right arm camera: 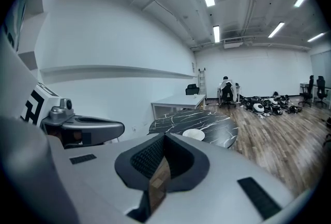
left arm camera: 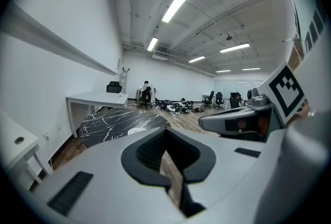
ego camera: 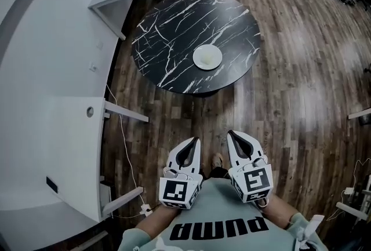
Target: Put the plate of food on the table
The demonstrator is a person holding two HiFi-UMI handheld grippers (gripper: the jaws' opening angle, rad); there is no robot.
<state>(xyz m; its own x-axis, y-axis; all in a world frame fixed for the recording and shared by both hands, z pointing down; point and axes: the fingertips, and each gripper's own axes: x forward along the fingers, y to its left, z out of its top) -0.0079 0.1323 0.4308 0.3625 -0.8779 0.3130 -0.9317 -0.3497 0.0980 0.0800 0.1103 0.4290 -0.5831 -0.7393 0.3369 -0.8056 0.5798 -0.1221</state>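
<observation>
The plate (ego camera: 207, 57) stands on the round black marble table (ego camera: 168, 24), a little toward the near side but well inside the rim. What lies on it is too small to tell. Both claws are well apart from it, held close to the person's chest: the left gripper (ego camera: 191, 145) has its jaws together with nothing between them, and the right gripper (ego camera: 235, 138) is the same, only floor showing in the thin slit. I judge the placing as done. From here, a closed claw reaching back could push the plate toward the edge. The white cable (ego camera: 124, 145) on the floor beside the feet could catch a step.
</observation>
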